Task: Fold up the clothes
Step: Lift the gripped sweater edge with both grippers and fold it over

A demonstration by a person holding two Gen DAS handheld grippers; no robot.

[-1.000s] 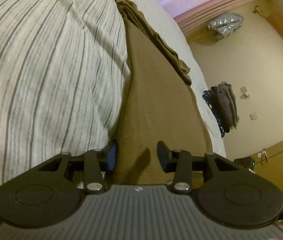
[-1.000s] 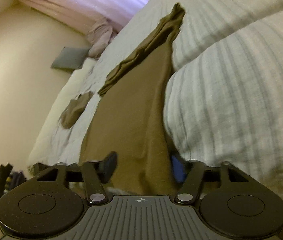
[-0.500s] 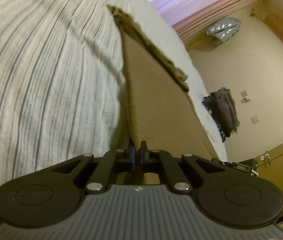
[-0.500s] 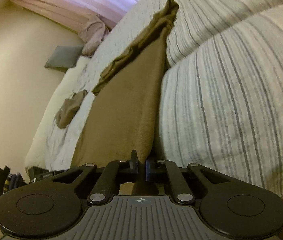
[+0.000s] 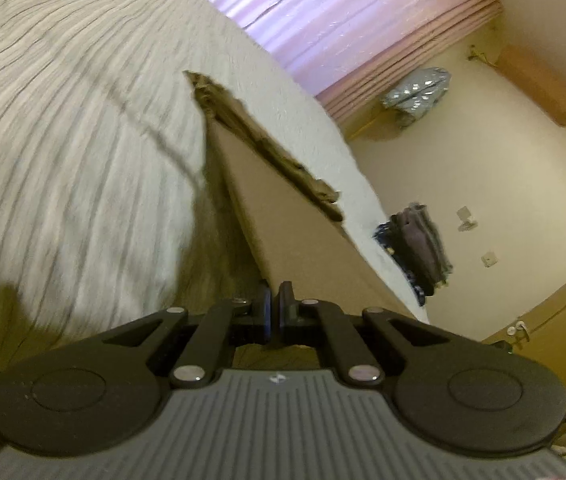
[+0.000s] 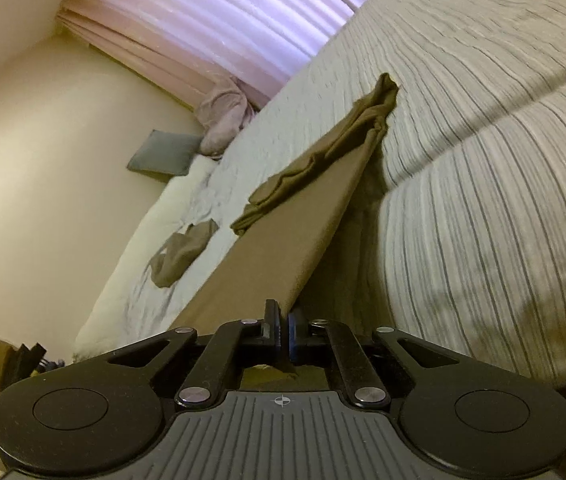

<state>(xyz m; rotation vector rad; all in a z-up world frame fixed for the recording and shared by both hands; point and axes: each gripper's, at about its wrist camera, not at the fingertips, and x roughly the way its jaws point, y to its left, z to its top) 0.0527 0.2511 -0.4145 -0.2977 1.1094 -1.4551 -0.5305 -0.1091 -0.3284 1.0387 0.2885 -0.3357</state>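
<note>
A brown garment (image 5: 295, 232) lies stretched over the striped bed (image 5: 83, 160). Its near edge is lifted off the bedding. My left gripper (image 5: 274, 304) is shut on that near edge. In the right wrist view the same brown garment (image 6: 283, 248) runs away from me, with a bunched sleeve (image 6: 323, 160) along its far side. My right gripper (image 6: 284, 330) is shut on the garment's near edge too. The cloth is taut between the grippers and the far end on the bed.
A second small brown piece of clothing (image 6: 181, 252) lies on the bed at the left. A grey cushion (image 6: 163, 156) and a pink bundle (image 6: 223, 116) sit by the curtain. Dark clothes (image 5: 423, 240) hang past the bed's edge. Cream walls surround the bed.
Both grippers closed on the garment's near edge, then lifted it. The cloth now rises off the bed and is pulled tight.
</note>
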